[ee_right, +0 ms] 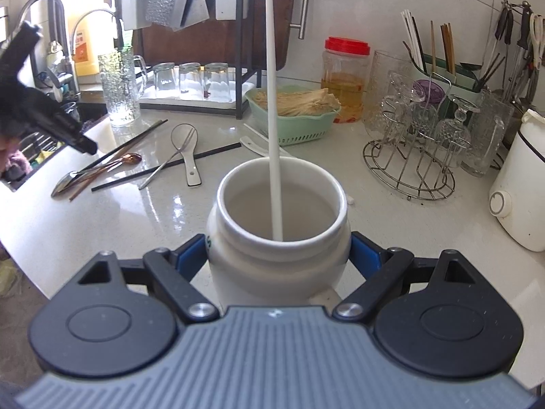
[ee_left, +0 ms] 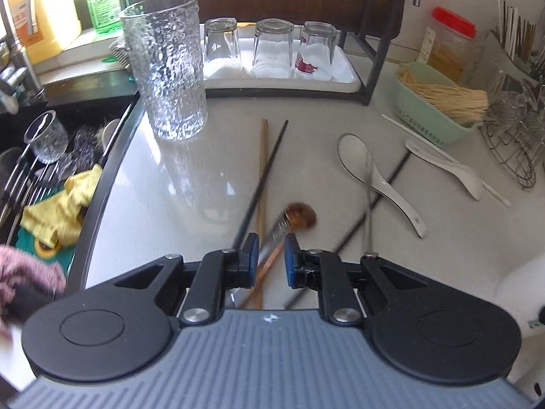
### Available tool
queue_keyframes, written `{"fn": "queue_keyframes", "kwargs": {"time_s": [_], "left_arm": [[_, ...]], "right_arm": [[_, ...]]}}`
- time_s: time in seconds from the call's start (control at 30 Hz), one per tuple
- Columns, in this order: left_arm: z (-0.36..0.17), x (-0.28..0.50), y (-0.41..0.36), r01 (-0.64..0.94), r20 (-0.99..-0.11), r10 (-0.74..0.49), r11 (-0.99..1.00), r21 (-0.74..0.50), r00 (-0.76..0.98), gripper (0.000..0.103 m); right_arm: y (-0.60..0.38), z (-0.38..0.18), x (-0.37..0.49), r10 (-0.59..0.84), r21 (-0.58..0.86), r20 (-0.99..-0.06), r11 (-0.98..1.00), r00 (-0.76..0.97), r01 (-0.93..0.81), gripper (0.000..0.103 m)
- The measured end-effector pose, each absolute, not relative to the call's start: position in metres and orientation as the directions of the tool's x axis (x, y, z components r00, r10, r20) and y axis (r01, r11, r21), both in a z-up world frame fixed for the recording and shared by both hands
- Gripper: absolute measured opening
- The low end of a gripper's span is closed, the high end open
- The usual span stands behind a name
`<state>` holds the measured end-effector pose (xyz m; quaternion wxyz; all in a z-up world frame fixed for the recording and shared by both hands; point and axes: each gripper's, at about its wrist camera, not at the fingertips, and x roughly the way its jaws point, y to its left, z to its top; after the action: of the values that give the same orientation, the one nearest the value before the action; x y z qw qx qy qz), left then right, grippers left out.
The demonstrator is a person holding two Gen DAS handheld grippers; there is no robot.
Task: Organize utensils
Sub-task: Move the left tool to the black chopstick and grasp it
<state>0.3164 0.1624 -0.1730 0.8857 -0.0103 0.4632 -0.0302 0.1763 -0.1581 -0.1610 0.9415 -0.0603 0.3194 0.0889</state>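
Right gripper (ee_right: 278, 255) clamps jar (ee_right: 277, 238), white chopstick (ee_right: 274, 102) inside. Left gripper (ee_left: 269, 259) released, lower centre, above copper spoon (ee_left: 299, 216).

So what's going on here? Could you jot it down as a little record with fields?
Place: kitchen counter beside a sink
Right gripper: jaws shut on a white jar
In the jar: one white chopstick, standing
Left gripper: jaws open, above the loose utensils, holding nothing
Loose on the counter: black chopsticks, wooden chopstick, copper spoon, white spoons
Nearby: tall glass
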Motion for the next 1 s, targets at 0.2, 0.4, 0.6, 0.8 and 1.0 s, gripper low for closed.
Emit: {"fn": "queue_keyframes", "kwargs": {"time_s": [0.2, 0.4, 0.6, 0.8, 1.0], "left_arm": [[-0.201, 0.36, 0.176, 0.083, -0.846, -0.081, 0.996, -0.044, 0.527, 0.018], [-0.211, 0.375, 0.182, 0.117, -0.847, -0.119, 0.991, -0.069, 0.517, 0.017], [-0.21, 0.382, 0.188, 0.132, -0.85, -0.152, 0.986, -0.098, 0.504, 0.017], [-0.209, 0.392, 0.201, 0.101, -0.853, -0.201, 0.98, -0.173, 0.483, 0.007], [-0.204, 0.388, 0.208, 0.1, -0.851, -0.203, 0.979, -0.177, 0.484, 0.006]], "right_arm": [[-0.153, -0.16, 0.178, 0.093, -0.06, -0.623, 0.984, 0.777, -0.166, 0.09], [-0.148, -0.159, 0.18, 0.061, -0.064, -0.628, 0.989, 0.776, -0.13, 0.09], [-0.145, -0.16, 0.181, 0.044, -0.066, -0.63, 0.992, 0.776, -0.11, 0.09], [-0.144, -0.16, 0.184, 0.029, -0.069, -0.63, 0.993, 0.776, -0.093, 0.091], [-0.141, -0.16, 0.185, 0.014, -0.075, -0.631, 0.994, 0.776, -0.079, 0.091]]}}
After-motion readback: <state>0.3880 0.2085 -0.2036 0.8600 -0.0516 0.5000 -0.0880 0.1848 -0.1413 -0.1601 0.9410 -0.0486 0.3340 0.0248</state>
